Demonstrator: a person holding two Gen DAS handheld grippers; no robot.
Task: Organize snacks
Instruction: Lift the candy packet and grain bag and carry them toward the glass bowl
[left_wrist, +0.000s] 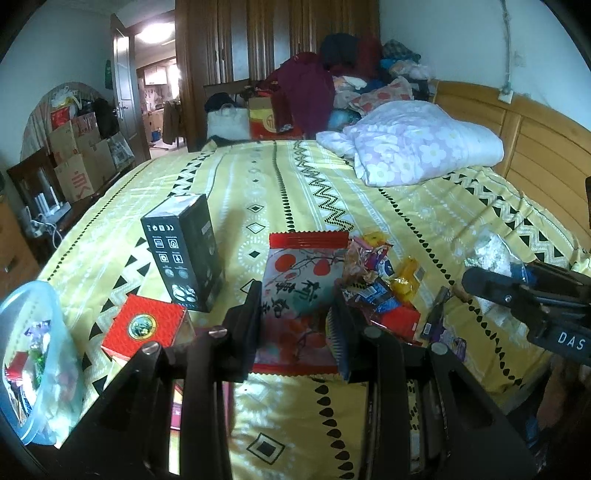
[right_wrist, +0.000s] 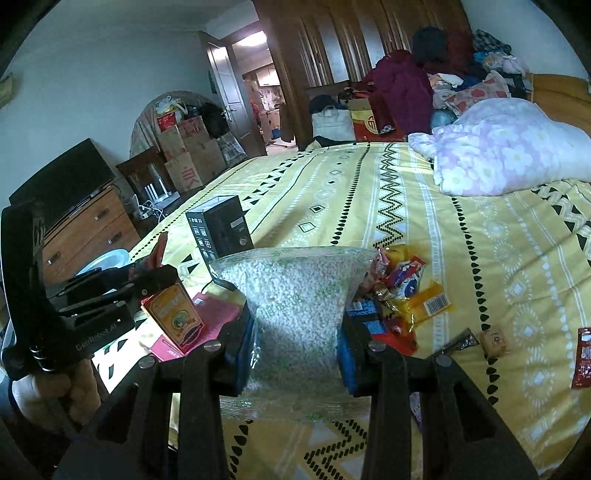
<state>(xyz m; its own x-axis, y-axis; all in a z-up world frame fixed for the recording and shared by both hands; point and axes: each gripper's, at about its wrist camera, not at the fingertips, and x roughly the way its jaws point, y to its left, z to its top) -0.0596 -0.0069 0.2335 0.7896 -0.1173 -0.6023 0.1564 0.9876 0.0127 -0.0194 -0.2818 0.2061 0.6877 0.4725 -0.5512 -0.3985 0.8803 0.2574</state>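
My left claw (left_wrist: 295, 321) clamps a red-edged snack packet (left_wrist: 301, 291) above the yellow bedspread (left_wrist: 369, 206). Black box (left_wrist: 184, 254) and red box (left_wrist: 144, 326) stand left; loose snacks (left_wrist: 384, 291) right. My right claw (left_wrist: 480, 286) holds a clear bag (left_wrist: 491, 253).

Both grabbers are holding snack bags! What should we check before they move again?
1. Left gripper shut on the red-edged packet: ok.
2. Right gripper shut on the clear bag of white bits: ok.
3. Both bags lifted clear of the bed: cannot tell.
4. Clear bag sealed, nothing spilling: cannot tell.
5. Tub at the left open for snacks: ok.
6. Loose snack pile out of the way: not ok, it lies right beside both grippers.
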